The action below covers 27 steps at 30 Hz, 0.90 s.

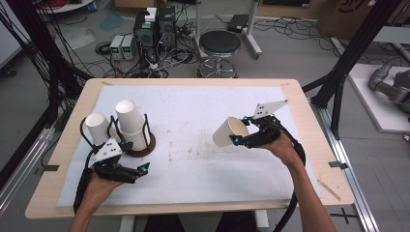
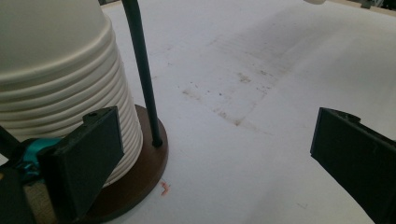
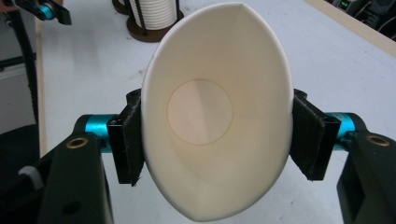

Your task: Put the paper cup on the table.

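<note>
White-covered surface (image 1: 193, 159), cluttered lab floor behind. Right claw (image 3: 210, 135) clenched on paper cup (image 3: 215, 112), near 3 o'clock, squeezed oval: risk of crease or slip-out. Left claw (image 2: 210, 154) released beside cup stack (image 2: 60, 93) on holder (image 2: 140, 172) at 9 o'clock; bump could topple stack.

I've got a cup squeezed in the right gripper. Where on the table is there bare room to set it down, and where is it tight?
The white mat is bare from the cup holder's brown base across to the right gripper holding the paper cup, and along the far edge. It is crowded at the left: stacked cups, the holder's rods, another cup and the left gripper.
</note>
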Available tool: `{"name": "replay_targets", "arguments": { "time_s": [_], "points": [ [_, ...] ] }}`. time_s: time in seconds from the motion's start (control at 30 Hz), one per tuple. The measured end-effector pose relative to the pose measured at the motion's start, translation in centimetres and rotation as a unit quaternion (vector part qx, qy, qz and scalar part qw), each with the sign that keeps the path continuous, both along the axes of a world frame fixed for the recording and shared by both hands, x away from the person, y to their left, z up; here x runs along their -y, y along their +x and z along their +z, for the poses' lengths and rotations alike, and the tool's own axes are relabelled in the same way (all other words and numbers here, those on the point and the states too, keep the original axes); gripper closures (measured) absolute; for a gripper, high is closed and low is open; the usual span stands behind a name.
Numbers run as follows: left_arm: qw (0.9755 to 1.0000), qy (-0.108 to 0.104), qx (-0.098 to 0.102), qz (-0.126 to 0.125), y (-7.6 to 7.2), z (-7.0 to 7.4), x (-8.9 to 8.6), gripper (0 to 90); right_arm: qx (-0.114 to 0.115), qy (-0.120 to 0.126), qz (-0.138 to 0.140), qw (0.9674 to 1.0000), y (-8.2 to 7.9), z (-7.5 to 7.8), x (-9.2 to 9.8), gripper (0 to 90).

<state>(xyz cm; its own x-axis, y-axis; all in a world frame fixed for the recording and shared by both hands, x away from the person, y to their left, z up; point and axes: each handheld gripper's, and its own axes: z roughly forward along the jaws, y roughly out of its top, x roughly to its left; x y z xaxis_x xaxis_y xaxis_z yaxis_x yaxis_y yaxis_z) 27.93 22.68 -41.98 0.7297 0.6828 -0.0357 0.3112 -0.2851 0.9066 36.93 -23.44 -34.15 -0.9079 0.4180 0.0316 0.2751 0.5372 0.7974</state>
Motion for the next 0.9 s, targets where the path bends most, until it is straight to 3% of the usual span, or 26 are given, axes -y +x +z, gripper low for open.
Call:
{"name": "replay_targets", "arguments": {
  "time_s": [0.43, 0.8, 0.9],
  "points": [
    [1.0, 0.0, -0.002, -0.004, 0.1, -0.2, 0.2, 2.4, -0.007, -0.058, -0.019, 0.9981, 1.8, -0.4, -0.9, 31.5],
    [1.0, 0.004, -0.006, -0.004, 0.2, -0.4, 0.2, 2.4, -0.011, -0.124, -0.001, 0.9922, 3.0, -2.1, -3.5, 31.1],
    [1.0, 0.004, -0.005, -0.005, 0.2, -0.5, 0.2, 2.4, -0.009, -0.126, 0.002, 0.992, 3.1, -2.3, -4.2, 31.1]
  ]
}}
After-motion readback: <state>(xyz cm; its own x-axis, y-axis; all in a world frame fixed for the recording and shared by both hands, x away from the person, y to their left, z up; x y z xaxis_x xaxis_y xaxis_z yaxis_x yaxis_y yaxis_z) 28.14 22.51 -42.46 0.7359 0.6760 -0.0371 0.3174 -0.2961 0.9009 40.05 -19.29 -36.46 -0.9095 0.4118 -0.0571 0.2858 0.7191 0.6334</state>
